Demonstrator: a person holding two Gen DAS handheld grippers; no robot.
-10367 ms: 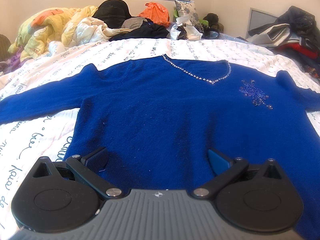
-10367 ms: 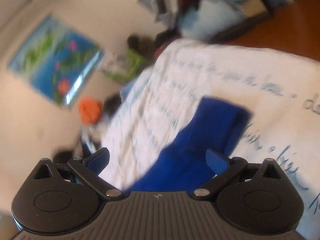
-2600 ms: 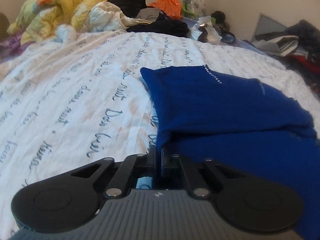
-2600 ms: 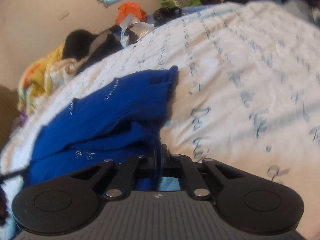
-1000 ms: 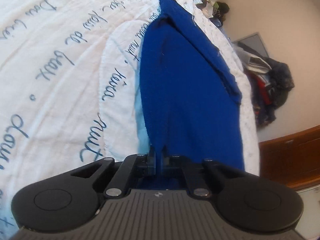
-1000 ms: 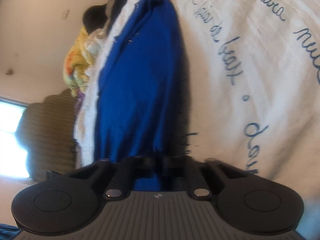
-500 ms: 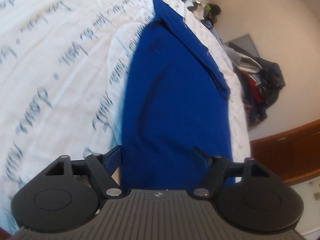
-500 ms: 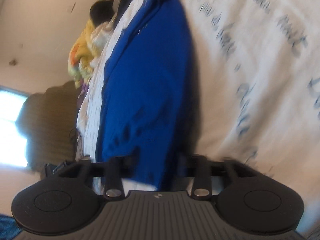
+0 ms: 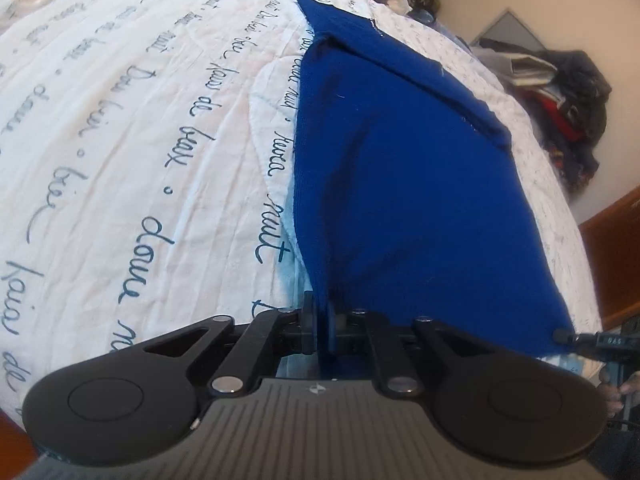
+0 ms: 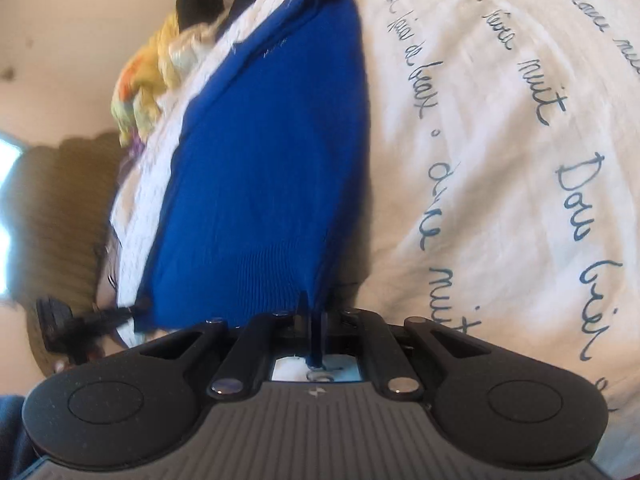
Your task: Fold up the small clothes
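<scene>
Edges first: we find the blue sweater (image 9: pixel 400 168) folded into a long panel on the bed (image 9: pixel 120 120), its near hem raised off the quilt at both corners. The left tool (image 9: pixel 320 330) has the hem's left corner between its jaws, which are closing on the knit. The right tool (image 10: pixel 316 320) is clamped fully on the opposite corner, the fabric pinched in a thin line. In the left wrist view we also see the right tool's tip at the far hem corner, with the person's hand (image 9: pixel 616 392) behind it.

Open room: to the left of the sweater we note a broad stretch of bare quilt; on the right, a narrower strip runs to the bed's edge. The sweater's far end, with a folded flap across it, lies flat.

Bedding is white, quilted, printed with dark script. Beyond it we record a clothes pile (image 9: pixel 560 92) against the wall, a yellow bundle (image 10: pixel 148 68) at the bed's head, and a wooden furniture edge (image 9: pixel 616 248).
</scene>
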